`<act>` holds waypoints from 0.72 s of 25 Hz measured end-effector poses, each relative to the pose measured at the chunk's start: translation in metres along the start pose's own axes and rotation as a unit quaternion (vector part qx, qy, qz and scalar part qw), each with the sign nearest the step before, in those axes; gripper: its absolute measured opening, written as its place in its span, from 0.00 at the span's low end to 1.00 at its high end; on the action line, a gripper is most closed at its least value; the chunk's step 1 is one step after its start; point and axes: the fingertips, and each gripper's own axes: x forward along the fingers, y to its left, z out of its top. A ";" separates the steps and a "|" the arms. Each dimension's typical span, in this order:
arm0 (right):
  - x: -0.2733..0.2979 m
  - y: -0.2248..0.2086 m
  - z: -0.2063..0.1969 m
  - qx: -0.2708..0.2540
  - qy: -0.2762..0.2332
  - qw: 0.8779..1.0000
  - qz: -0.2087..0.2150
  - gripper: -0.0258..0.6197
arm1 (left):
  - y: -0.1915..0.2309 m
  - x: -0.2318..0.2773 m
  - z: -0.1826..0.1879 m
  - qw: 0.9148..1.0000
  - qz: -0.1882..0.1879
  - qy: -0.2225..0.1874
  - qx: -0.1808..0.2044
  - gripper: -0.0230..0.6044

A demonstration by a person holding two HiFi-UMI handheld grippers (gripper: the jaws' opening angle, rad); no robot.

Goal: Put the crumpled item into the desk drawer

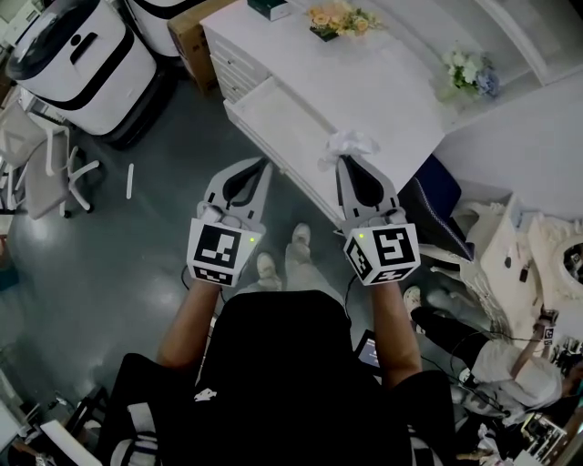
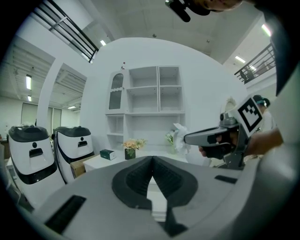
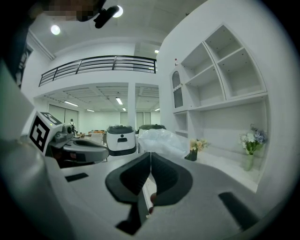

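Half done, by my judgement: drawer [image 1: 273, 114] stands open, crumpled item [image 1: 346, 144] pinched in right gripper [image 1: 350, 160], held over the desk [image 1: 383, 86] edge just beside the drawer. Left to do: carry it over the drawer, let go. Left gripper [image 1: 262, 164] clenched, empty, near drawer front. Flowers [image 1: 339, 18] and white machines [image 1: 82, 64] stand well apart; nothing seems to block.

The crumpled item [image 3: 161, 142] looked like thin, translucent plastic film, wrinkled and faintly glossy. The desk [image 1: 364, 82] and its drawer [image 1: 273, 114] had a smooth, matt white painted finish, while the floor [image 1: 109, 246] was polished grey with soft reflections. The left gripper [image 2: 152, 158] and right gripper [image 3: 150, 153] had matt grey plastic shells and dark ribbed pads [image 2: 173, 180].
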 end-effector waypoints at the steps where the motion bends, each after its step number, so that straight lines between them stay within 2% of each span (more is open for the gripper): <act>1: 0.003 -0.003 -0.002 0.001 0.002 1.000 0.002 0.04 | 0.000 0.005 -0.002 1.000 0.001 0.003 -0.001 0.05; 18: 0.054 -0.060 -0.049 0.008 0.061 0.997 0.051 0.04 | -0.005 0.082 -0.036 0.998 0.018 0.050 -0.024 0.05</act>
